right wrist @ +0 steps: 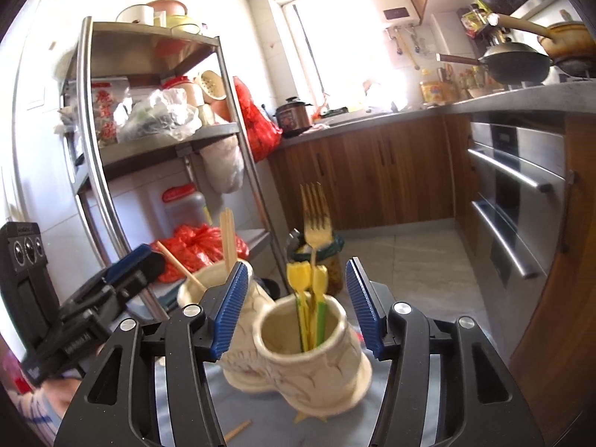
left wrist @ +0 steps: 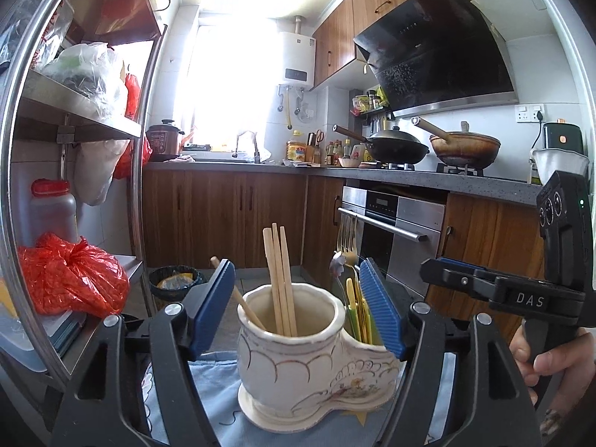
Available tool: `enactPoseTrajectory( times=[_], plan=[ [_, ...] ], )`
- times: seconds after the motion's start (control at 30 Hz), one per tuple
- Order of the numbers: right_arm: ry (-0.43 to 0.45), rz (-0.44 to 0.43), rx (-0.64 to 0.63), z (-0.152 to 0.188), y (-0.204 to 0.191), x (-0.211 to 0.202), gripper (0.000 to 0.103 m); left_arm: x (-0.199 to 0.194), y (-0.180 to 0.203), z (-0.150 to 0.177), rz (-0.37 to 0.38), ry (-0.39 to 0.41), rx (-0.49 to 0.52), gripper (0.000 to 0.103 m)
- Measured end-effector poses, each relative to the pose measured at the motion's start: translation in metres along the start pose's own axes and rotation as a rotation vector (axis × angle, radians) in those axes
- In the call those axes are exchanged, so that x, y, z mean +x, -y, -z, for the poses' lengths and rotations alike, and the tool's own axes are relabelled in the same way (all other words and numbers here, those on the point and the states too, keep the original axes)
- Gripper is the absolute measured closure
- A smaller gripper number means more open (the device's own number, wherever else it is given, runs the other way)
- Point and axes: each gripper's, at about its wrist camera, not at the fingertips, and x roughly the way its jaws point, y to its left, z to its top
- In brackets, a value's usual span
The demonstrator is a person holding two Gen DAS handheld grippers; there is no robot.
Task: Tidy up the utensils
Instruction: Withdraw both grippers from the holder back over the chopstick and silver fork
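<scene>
While the cream ceramic holder (left wrist: 298, 350) is flanked by both grippers, the left gripper (left wrist: 298, 309) and right gripper (right wrist: 296, 309) are spread, nothing pinched; chopsticks (left wrist: 279, 279) and a fork (right wrist: 316, 219) are kept inside it.

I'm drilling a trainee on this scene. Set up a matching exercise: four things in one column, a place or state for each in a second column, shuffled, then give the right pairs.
Things
1. chopsticks
2. gold fork
3. red plastic bag
4. black wok

Places or states
A. on the stove
B. on the low shelf of the metal rack
C. upright in the holder's taller compartment
D. upright in the holder's lower compartment, among yellow and green utensils

Pairs: 1-C, 2-D, 3-B, 4-A
</scene>
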Motion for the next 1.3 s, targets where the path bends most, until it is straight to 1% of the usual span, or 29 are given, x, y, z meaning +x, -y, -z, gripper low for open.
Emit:
enactPoseTrajectory(
  times=[0.07,0.17,0.27,0.37,0.5,0.8,0.93,1.0,1.17,1.3],
  plan=[
    [-0.01,0.012,0.01,0.006,0.002,-0.005,0.047,-0.007,-0.001,0.002,-0.001,-0.003,0.007,0.034],
    [-0.035,0.03,0.007,0.016,0.001,-0.01,0.041,-0.019,-0.003,0.008,-0.005,-0.017,0.01,0.034],
    [-0.056,0.044,0.018,0.027,0.002,-0.014,0.04,-0.031,-0.01,0.017,-0.012,-0.033,-0.006,0.033],
    [-0.073,0.051,0.035,0.037,0.004,-0.018,0.039,-0.039,-0.015,0.027,-0.019,-0.057,-0.011,0.033],
    [-0.128,0.06,0.049,0.054,0.004,-0.02,0.037,-0.041,-0.021,0.037,-0.021,-0.102,-0.013,0.032],
    [-0.272,0.103,0.037,0.092,-0.003,-0.015,0.037,-0.024,-0.021,0.074,0.015,-0.335,0.003,0.032],
    [-0.321,0.118,0.038,0.105,-0.001,-0.016,0.037,-0.02,-0.022,0.09,0.027,-0.408,-0.003,0.032],
    [-0.34,0.125,0.028,0.109,-0.002,-0.015,0.037,-0.02,-0.022,0.096,0.031,-0.433,0.001,0.032],
    [-0.401,0.124,0.026,0.119,-0.002,-0.011,0.037,-0.017,-0.012,0.109,0.05,-0.497,0.055,0.033],
    [-0.446,0.107,0.001,0.128,-0.012,-0.007,0.037,-0.015,-0.001,0.118,0.092,-0.55,0.095,0.038]
  ],
)
